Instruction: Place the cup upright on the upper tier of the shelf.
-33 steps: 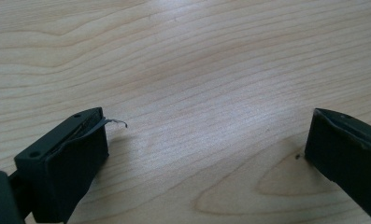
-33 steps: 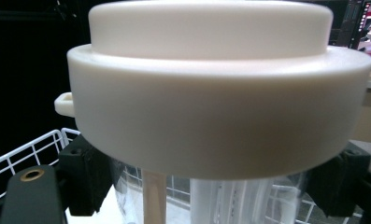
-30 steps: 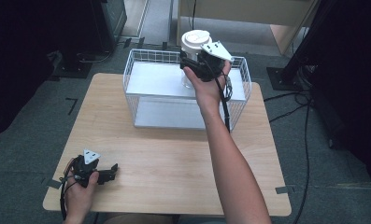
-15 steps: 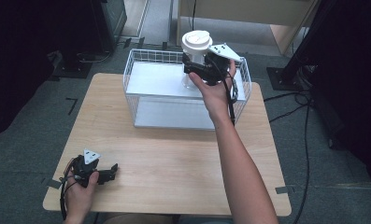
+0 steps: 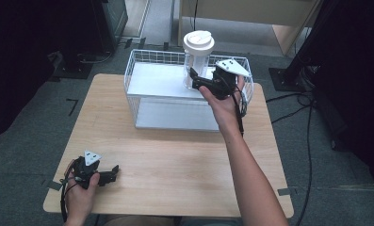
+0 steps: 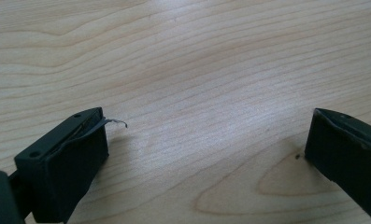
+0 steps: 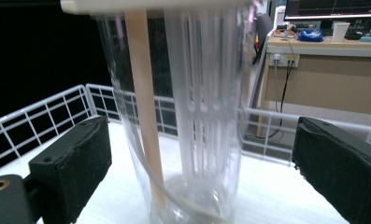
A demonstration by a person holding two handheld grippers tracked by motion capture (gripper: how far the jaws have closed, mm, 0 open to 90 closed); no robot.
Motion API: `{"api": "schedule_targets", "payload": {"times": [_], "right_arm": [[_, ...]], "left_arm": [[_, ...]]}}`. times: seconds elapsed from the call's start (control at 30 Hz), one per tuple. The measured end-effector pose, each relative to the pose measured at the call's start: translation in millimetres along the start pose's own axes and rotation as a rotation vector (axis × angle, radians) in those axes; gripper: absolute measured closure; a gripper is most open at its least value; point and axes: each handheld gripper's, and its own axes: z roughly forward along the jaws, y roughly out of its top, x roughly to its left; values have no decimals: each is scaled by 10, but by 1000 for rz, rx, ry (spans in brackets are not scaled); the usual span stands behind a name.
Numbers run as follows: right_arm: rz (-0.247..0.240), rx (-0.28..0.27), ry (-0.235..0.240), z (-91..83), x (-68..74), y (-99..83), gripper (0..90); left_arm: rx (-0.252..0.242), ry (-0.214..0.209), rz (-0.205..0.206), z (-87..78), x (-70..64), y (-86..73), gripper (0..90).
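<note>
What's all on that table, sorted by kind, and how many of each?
Handheld grippers: 2, the left gripper resting on the wooden table and the right gripper at the tumbler
White wire baskets: 1, the wire basket
Clear tumblers with white lid: 1, the tumbler standing in the basket
Total: 4

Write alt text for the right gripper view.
A clear plastic tumbler with a white lid stands inside a white wire basket, between the right gripper's two open black jaws, which do not touch it. A desk stands behind.
</note>
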Motion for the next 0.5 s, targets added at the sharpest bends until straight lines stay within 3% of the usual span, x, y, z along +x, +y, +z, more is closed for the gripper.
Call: {"api": "schedule_targets", "payload": {"times": [0.5], "right_arm": [[-32, 29, -4, -329, -122, -262, 50]], "left_arm": [[1, 0, 1, 0, 1, 0, 0]]}}
